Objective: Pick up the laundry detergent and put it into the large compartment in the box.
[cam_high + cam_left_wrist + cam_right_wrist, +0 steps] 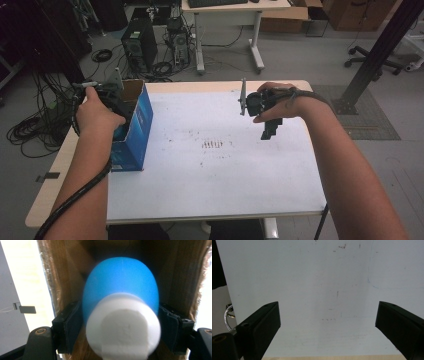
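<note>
A blue cardboard box (136,131) stands open-topped at the table's left edge. My left gripper (120,326) reaches down into it; the brown inner walls (62,277) surround the jaws. Between the jaws sits a rounded blue object with a white base (120,285). The pads (72,325) stand right at its sides, and no firm press shows. My right gripper (270,131) hangs over the table's right half, pointing down. Its jaws stand wide apart in the right gripper view (328,322), with nothing between them but the white tabletop.
The white table sheet (210,170) carries faint brown marks at its middle. A metal ring (227,316) shows at the table's edge beside the right gripper's left jaw. Computer towers, cables and a desk stand on the floor beyond the table.
</note>
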